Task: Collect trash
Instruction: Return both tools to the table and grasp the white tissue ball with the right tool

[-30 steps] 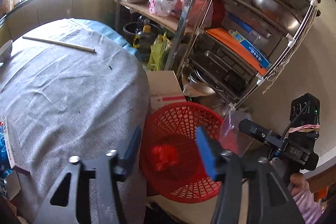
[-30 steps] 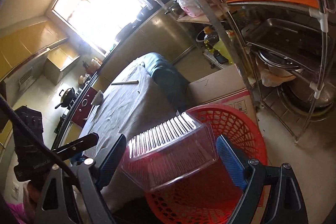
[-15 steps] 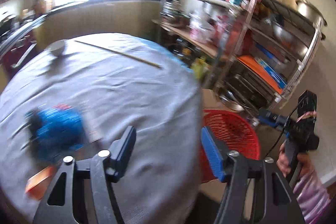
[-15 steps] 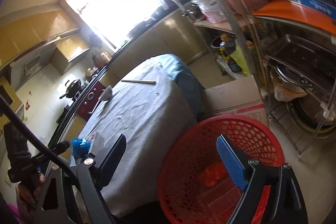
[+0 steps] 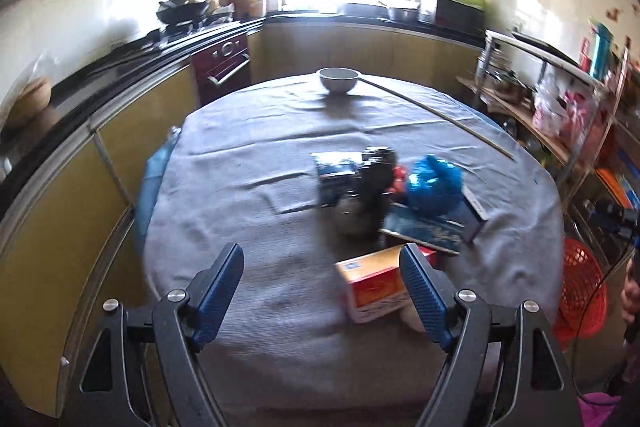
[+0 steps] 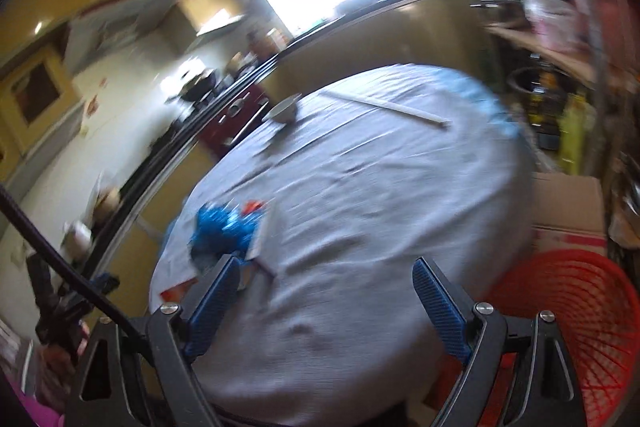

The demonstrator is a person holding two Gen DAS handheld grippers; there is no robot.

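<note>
You were between pickups: your left gripper (image 5: 322, 289) was opening, empty, and your right gripper (image 6: 326, 301) spread, empty. Trash pile (image 5: 400, 195) lay mid-table; red basket (image 6: 568, 323) right. Next, reach it.

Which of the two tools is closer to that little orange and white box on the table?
Left. The left tool hangs just short of the orange box, jaws opening. The right tool sits beside the red basket, farther off.

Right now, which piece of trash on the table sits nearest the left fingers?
The orange-and-white carton, just ahead of the right-hand finger; the blue bag and dark packets lie farther back.
</note>
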